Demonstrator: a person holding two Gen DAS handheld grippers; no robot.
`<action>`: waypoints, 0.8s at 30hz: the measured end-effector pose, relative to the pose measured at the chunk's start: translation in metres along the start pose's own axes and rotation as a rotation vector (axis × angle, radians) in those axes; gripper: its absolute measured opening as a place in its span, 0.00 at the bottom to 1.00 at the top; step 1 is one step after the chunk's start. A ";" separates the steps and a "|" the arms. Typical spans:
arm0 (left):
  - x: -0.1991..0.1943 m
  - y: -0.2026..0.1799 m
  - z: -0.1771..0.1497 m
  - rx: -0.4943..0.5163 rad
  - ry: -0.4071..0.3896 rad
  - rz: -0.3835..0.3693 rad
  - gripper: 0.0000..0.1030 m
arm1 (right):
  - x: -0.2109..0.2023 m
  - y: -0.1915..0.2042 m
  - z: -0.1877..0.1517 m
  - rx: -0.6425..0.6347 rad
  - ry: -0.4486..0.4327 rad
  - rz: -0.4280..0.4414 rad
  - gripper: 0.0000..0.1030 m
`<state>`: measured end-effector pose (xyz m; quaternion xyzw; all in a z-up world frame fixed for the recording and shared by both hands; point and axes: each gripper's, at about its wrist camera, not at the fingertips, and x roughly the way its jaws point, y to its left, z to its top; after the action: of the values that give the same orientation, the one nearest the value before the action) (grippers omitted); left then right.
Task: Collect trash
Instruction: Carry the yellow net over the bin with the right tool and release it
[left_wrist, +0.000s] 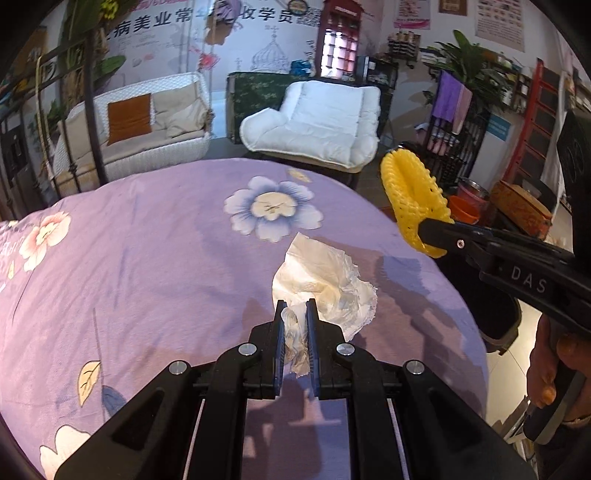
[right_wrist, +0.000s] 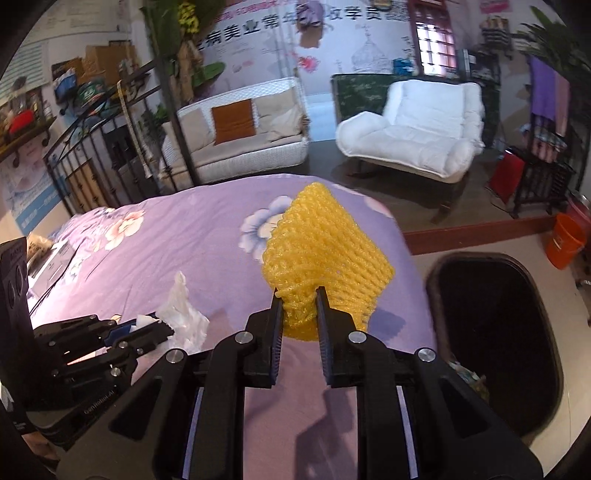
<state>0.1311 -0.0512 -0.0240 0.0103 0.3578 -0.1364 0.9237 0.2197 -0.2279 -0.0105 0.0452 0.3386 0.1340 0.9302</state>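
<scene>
My left gripper (left_wrist: 295, 308) is shut on a crumpled white tissue (left_wrist: 325, 284) that rests on the purple flowered cloth (left_wrist: 147, 266) of the table. In the right wrist view the tissue (right_wrist: 183, 312) shows at the left, in the left gripper (right_wrist: 162, 326). My right gripper (right_wrist: 300, 295) is shut on a yellow foam fruit net (right_wrist: 325, 247) and holds it above the table's right side. In the left wrist view the net (left_wrist: 412, 201) hangs in the air beyond the table's right edge, pinched by the right gripper (left_wrist: 430, 230).
A black-lined trash bin (right_wrist: 495, 332) stands open on the floor right of the table. An orange bucket (right_wrist: 565, 242) stands behind it. A white armchair (left_wrist: 317, 122) and a wicker sofa (left_wrist: 147, 122) stand beyond the table. A black railing (right_wrist: 92, 162) is at the left.
</scene>
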 end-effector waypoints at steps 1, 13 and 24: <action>0.001 -0.007 0.001 0.015 0.002 -0.013 0.11 | -0.006 -0.010 -0.004 0.019 -0.006 -0.014 0.18; 0.024 -0.079 0.004 0.136 0.044 -0.159 0.11 | -0.027 -0.104 -0.051 0.211 -0.007 -0.192 0.18; 0.044 -0.114 0.004 0.178 0.095 -0.225 0.11 | 0.038 -0.155 -0.087 0.336 0.105 -0.296 0.41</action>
<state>0.1355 -0.1722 -0.0415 0.0585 0.3864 -0.2696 0.8801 0.2258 -0.3672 -0.1274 0.1426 0.4071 -0.0599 0.9002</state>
